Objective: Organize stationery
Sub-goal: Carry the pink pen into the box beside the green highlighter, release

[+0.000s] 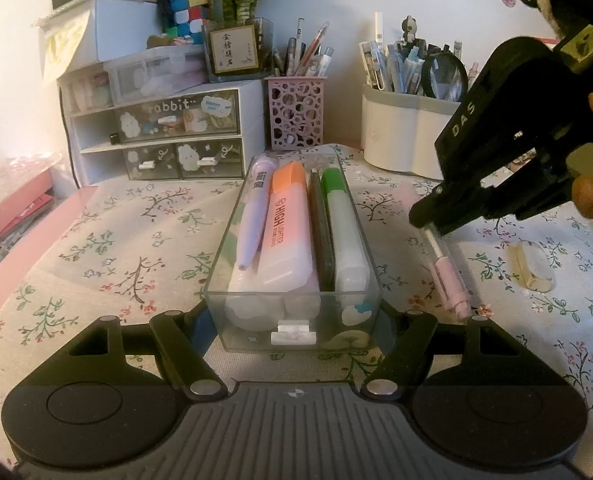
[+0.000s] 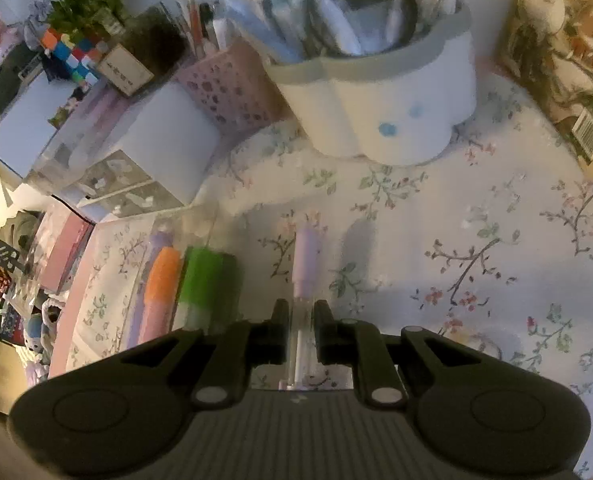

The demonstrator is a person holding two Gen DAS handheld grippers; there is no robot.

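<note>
A clear plastic tray (image 1: 370, 280) lies lengthwise on the floral cloth in the left wrist view. It holds a purple pen (image 1: 254, 216), an orange highlighter (image 1: 286, 232), a dark pen (image 1: 320, 232) and a green highlighter (image 1: 344, 236). My left gripper (image 1: 296, 316) is shut on the tray's near end, one finger on each side wall. To the tray's right a pink-and-clear pen (image 1: 450, 276) lies on the cloth. My right gripper (image 1: 428, 222) points down at its far end. In the right wrist view the right gripper (image 2: 301, 312) is shut on the pen's (image 2: 306, 256) clear barrel.
At the back stand a white pen holder (image 1: 400, 136), a pink perforated holder (image 1: 296, 116) and a white drawer unit (image 1: 156, 136). A small clear oval object (image 1: 532, 268) lies right of the pen. A patterned box (image 2: 568, 60) stands at the far right.
</note>
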